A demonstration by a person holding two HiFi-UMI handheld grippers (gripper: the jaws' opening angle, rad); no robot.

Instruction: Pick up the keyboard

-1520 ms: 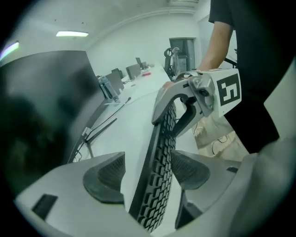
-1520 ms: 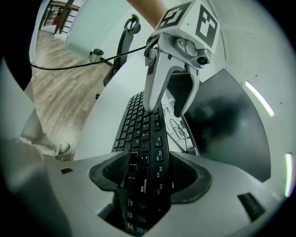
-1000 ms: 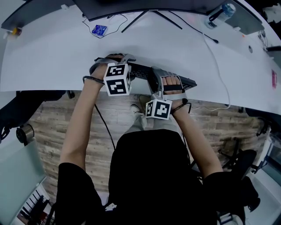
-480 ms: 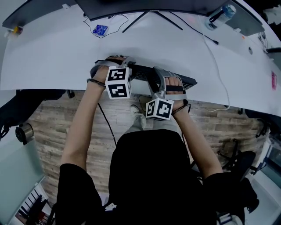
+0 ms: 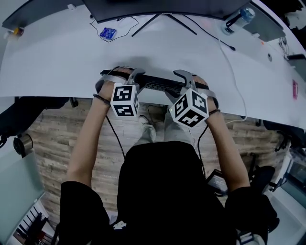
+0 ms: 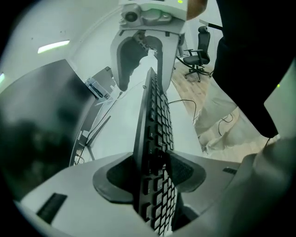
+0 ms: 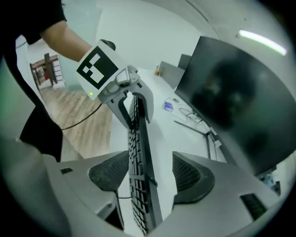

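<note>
A black keyboard (image 5: 158,83) lies along the near edge of the white desk (image 5: 57,57), with a gripper at each end. My left gripper (image 5: 122,74) holds its left end. In the left gripper view the keyboard (image 6: 155,115) stands edge-on between the jaws of the left gripper (image 6: 152,172), which have just been closing and now press on both faces. My right gripper (image 5: 189,77) straddles the right end. In the right gripper view the keyboard (image 7: 138,152) runs between the wide jaws of the right gripper (image 7: 150,175), with a gap at the right pad (image 7: 189,178).
A dark monitor on a thin black stand (image 5: 162,19) is at the desk's back. A small blue item (image 5: 108,32) with a cable lies at the back left, and a bottle (image 5: 241,13) at the back right. A white cable (image 5: 236,72) crosses the desk's right side. Wooden floor shows below the desk edge.
The left jaws closed onto the keyboard's left end. The right gripper rolled upright and rose, so its marker cube now sits higher and farther right. The left hand barely shifted.
</note>
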